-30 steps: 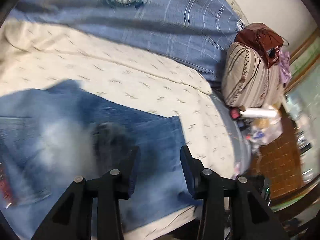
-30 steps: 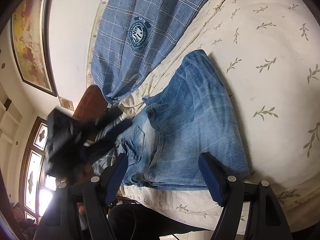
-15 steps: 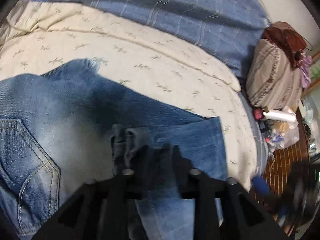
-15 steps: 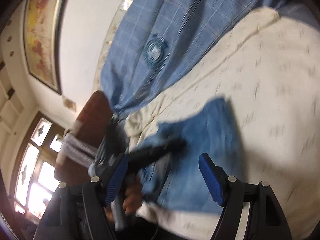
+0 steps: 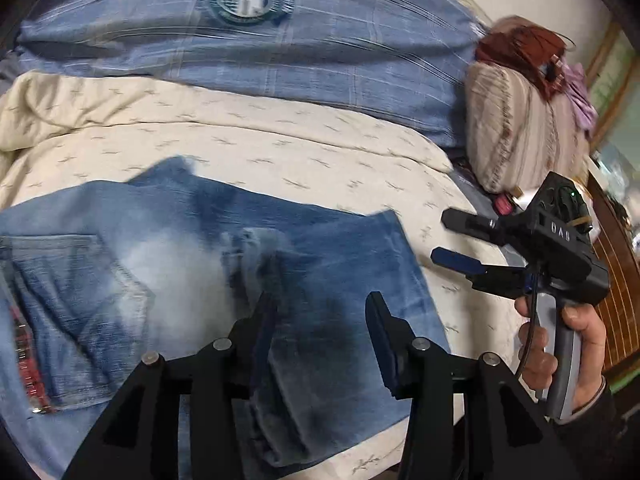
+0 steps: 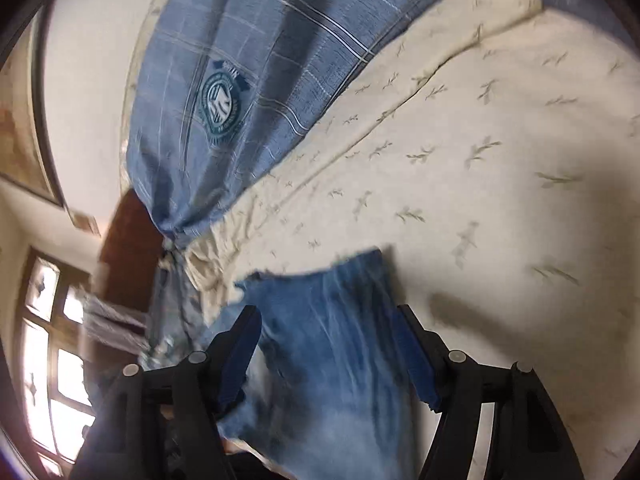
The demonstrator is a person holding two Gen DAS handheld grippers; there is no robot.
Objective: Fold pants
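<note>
left wrist: my left tool [image 5: 320, 336] gaping, empty, low over folded pants [image 5: 192, 280] on bed [image 5: 280, 152]; right tool [image 5: 456, 240] off hem, parted | right wrist: my right tool [image 6: 332, 352] wide, straddling denim, presumably lining up next fold

Faded blue denim pants [image 5: 192, 280], folded over and laid flat, back pocket turned upward, spread across cream leaf-patterned bedspread [image 5: 280, 148]

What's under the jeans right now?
The jeans lie on the cream leaf-print bedspread, which shows all around them. Whatever is beneath the denim itself is covered. The left gripper hovers open over them; the right gripper is open too.
</note>
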